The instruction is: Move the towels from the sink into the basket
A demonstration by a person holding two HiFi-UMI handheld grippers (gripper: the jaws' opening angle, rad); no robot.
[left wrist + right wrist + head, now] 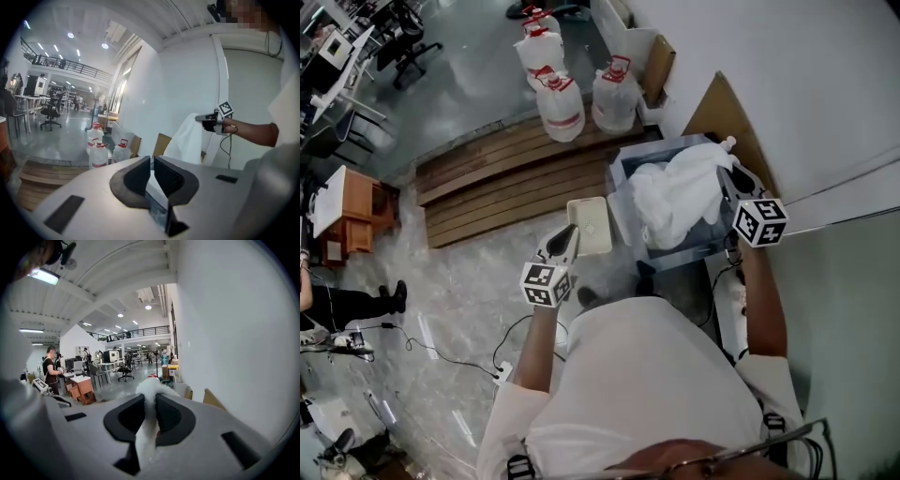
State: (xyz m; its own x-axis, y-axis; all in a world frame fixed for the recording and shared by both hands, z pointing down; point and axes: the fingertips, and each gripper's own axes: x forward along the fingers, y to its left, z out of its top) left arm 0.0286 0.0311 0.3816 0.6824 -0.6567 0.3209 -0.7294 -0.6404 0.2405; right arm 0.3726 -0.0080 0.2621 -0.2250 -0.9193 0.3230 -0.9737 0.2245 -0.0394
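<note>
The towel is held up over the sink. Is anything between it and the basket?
Nothing visible lies between them. The towel hangs from the right gripper above the sink, and the basket sits right beside the sink, top open. Only the left gripper hovers at the basket's near edge and might crowd the drop.

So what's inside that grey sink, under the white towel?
The white towel, held by the right gripper, covers most of the sink; only its rim and a dark corner show. Anything beneath is hidden.
</note>
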